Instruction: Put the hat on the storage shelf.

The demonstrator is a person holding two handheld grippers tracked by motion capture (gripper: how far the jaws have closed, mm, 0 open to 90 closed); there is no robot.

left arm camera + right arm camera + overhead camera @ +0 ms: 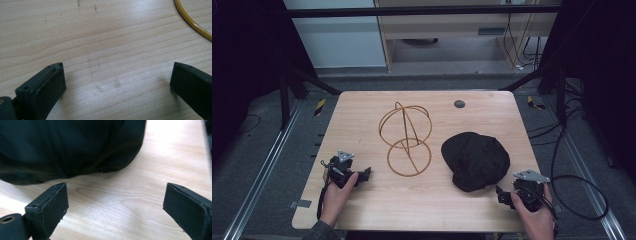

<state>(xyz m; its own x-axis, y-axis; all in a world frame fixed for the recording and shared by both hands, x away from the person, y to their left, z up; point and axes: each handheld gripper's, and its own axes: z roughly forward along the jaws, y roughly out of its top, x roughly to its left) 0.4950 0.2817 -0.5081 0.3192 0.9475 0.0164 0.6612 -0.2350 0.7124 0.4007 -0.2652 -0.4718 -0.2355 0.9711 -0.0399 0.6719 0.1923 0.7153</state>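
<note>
A black cap (475,160) lies on the right half of the wooden table (362,200). A gold wire stand (406,138), a hoop sphere on a ring base, rises at the table's middle. My left gripper (365,173) rests at the front left, open, jaws pointing right toward the stand's ring (192,23), nothing between them (117,75). My right gripper (500,194) sits at the front right, open, just short of the cap's near edge (65,150), with bare wood between its jaws (115,200).
A small dark round plug (459,104) sits in the tabletop at the back right. Cables (582,190) loop on the floor to the right. Metal rails (257,180) run along both sides of the table.
</note>
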